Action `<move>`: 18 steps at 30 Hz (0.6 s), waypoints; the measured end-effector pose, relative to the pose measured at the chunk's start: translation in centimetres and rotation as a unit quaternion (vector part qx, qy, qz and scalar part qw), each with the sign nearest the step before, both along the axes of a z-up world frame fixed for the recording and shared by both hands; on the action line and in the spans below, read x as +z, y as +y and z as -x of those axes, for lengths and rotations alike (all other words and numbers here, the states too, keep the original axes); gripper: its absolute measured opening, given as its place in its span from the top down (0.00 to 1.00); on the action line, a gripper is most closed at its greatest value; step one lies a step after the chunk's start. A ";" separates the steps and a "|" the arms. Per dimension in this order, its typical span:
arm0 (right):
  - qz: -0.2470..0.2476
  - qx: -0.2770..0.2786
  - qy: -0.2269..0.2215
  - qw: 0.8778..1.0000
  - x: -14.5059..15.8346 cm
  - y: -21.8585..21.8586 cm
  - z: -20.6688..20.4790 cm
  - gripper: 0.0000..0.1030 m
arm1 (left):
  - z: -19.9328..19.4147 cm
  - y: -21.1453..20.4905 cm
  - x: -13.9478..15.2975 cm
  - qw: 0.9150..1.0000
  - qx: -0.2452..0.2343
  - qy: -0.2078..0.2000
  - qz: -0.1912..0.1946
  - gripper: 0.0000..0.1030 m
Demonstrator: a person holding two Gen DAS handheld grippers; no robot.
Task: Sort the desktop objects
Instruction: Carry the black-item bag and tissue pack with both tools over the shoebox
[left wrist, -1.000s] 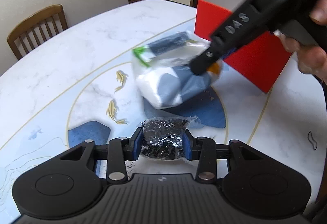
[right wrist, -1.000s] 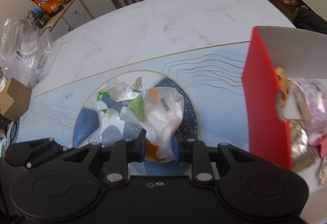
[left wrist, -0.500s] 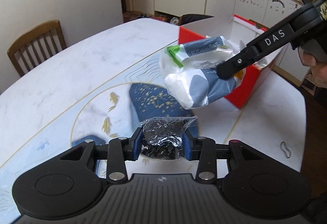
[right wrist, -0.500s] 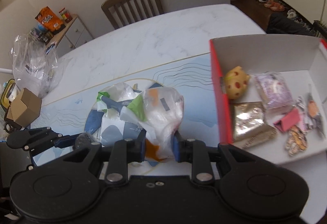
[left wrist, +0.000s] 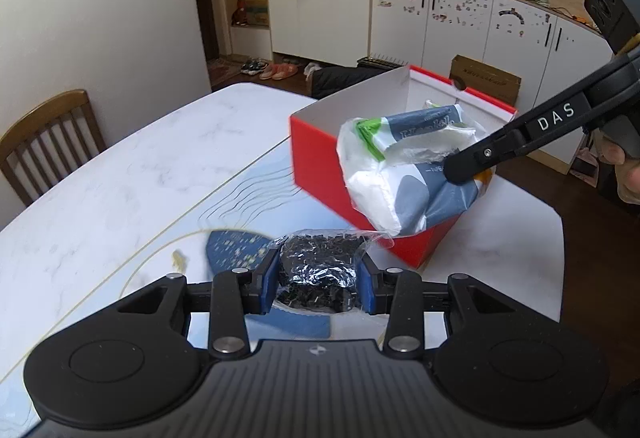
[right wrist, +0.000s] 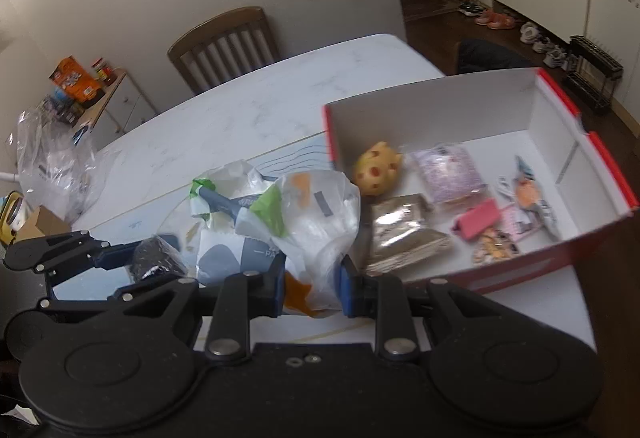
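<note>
My left gripper (left wrist: 317, 284) is shut on a clear bag of small black clips (left wrist: 318, 266) and holds it above the table, near the red box (left wrist: 320, 166). My right gripper (right wrist: 312, 288) is shut on a crumpled white plastic bag with blue, green and orange print (right wrist: 280, 222). In the left wrist view that bag (left wrist: 408, 166) hangs in the air in front of the box's near wall. The red box (right wrist: 520, 270) is open, white inside, and holds a yellow holed ball (right wrist: 378, 174) and several small packets. The left gripper (right wrist: 132, 258) with its black bag also shows in the right wrist view.
The white marble table (left wrist: 120, 178) has a blue printed mat (left wrist: 236, 246) under the grippers. A wooden chair (left wrist: 44, 142) stands at the far left side. Clear plastic bags and a cardboard box (right wrist: 44, 178) lie off the table's left end.
Both grippers have risen from the table and moved toward the red box, each carrying its bag. The white bag now hangs in front of the box instead of lying on the mat.
</note>
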State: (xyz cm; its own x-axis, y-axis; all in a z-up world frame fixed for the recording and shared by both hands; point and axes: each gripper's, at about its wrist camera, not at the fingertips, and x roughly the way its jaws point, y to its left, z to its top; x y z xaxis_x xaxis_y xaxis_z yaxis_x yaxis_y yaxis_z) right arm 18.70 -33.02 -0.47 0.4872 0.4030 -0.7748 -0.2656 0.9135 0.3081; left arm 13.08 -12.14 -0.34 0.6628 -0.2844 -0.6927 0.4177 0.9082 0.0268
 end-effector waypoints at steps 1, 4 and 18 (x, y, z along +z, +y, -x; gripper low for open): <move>0.001 -0.004 0.000 1.000 0.0 -0.5 0.0 0.76 | -0.2 -0.5 0.1 1.000 -0.002 -0.001 0.000 0.63; 0.000 -0.015 -0.001 1.000 -0.1 -2.1 -0.2 0.76 | -0.7 -1.8 0.3 1.000 -0.008 -0.004 -0.002 0.63; 0.007 -0.036 -0.001 0.999 -0.4 -8.5 -1.8 0.76 | -3.4 -8.2 0.5 0.999 -0.028 -0.014 -0.004 0.63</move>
State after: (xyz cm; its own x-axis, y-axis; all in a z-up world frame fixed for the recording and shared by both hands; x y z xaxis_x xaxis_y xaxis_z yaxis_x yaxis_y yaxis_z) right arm 20.47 -41.52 -0.88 0.5156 0.3556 -0.7795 -0.1999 0.9346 0.2941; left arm 16.45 -20.31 0.11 0.6651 -0.3160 -0.6767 0.4671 0.8830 0.0467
